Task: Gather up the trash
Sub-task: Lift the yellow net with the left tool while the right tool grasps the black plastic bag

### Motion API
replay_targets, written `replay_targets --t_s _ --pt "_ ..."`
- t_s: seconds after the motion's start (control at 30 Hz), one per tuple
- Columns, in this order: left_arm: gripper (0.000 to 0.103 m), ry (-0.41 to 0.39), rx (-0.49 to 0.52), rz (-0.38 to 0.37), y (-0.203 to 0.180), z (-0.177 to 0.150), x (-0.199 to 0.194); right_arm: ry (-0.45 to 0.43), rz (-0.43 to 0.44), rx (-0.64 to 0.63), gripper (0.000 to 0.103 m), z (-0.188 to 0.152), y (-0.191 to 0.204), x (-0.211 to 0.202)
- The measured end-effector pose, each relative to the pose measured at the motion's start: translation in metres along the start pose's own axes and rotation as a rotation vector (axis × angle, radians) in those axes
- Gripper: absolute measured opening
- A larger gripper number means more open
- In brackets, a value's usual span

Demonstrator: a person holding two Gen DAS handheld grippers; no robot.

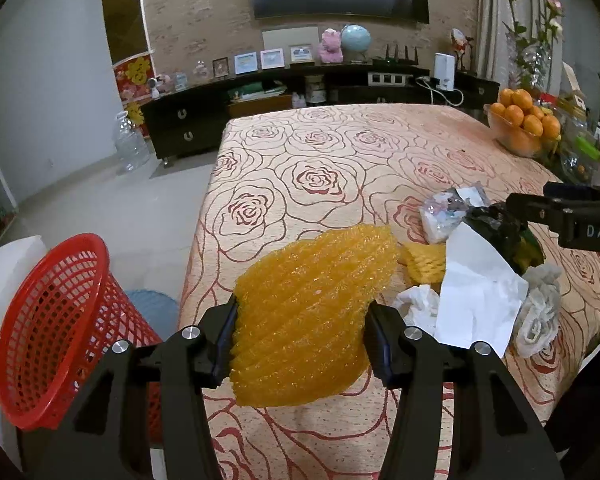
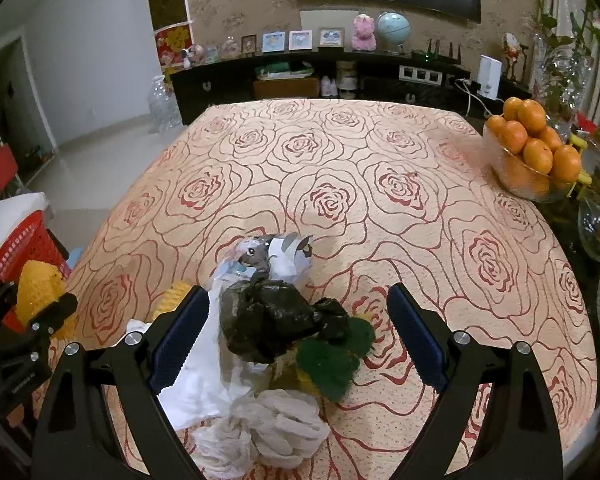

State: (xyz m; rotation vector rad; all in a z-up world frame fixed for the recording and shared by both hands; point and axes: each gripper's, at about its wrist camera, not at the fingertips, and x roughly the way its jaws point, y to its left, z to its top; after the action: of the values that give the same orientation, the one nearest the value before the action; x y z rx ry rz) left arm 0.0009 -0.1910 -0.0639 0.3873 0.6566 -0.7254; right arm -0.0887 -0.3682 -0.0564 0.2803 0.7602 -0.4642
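Left hand-held gripper [image 1: 300, 344] clenches yellow foam net [image 1: 312, 316], long axis slanting up-right; right hand-held gripper [image 2: 298, 336] released.

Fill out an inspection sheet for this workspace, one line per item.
Surface: table under a rose-print cloth.
Job's things: yellow foam net held up off the table; trash pile of black bag, white paper, tissue, green scrap; red basket beside the table on the left.
Clutter: bowl of oranges at the far right edge.
Grippers: left gripper shut on the net; right gripper open over the black bag.
Cables: white cord on the dark sideboard behind.
Surroundings: sideboard with picture frames, globe, wall TV, flower vases.
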Motion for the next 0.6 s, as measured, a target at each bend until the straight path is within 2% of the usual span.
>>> replay_targets --t_s 0.33,0.6 --pt "0.051 0.001 -0.025 0.001 0.009 0.001 -0.002 -0.009 -0.007 0.033 0.088 0.0 -0.01 -0.002" --pt "0.051 -0.027 -0.133 -0.111 0.036 0.003 -0.014 -0.013 0.008 0.146 0.088 0.001 -0.046 -0.007"
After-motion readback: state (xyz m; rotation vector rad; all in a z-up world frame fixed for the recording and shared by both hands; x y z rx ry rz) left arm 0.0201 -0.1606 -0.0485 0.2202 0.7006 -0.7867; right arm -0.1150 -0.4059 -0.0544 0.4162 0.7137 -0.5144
